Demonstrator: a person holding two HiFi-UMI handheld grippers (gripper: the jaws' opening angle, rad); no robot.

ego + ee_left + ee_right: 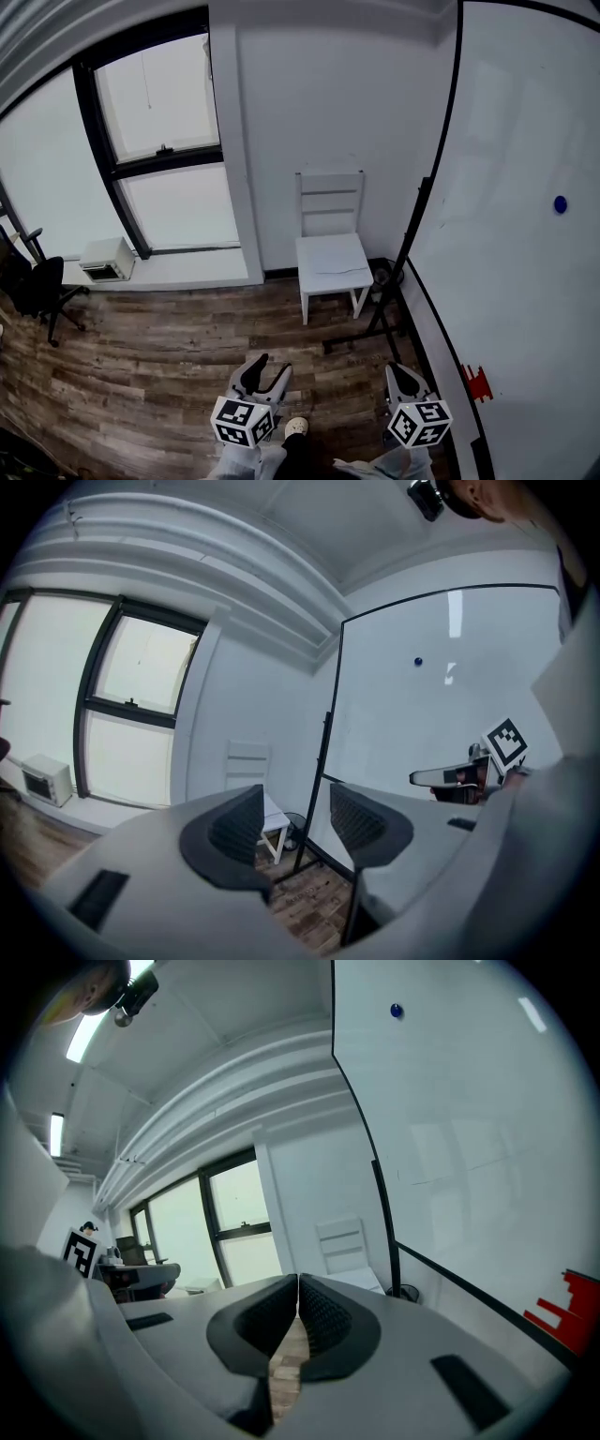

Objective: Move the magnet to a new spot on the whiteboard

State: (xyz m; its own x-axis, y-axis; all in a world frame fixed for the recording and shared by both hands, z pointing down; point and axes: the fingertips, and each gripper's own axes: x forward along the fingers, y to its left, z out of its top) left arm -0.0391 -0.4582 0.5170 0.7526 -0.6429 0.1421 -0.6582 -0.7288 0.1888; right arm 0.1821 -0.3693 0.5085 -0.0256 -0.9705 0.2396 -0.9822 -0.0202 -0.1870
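Note:
A small round blue magnet sticks high on the whiteboard at the right; it also shows as the blue magnet in the left gripper view and the blue magnet in the right gripper view. Both grippers hang low near the floor, well below it. My left gripper is open with nothing between its jaws. My right gripper is shut, its pads touching, holding nothing.
A white chair stands against the back wall beside the whiteboard's black stand. A red eraser-like piece sits at the board's lower edge. Windows, an office chair and a white box are at the left. Wood floor lies below.

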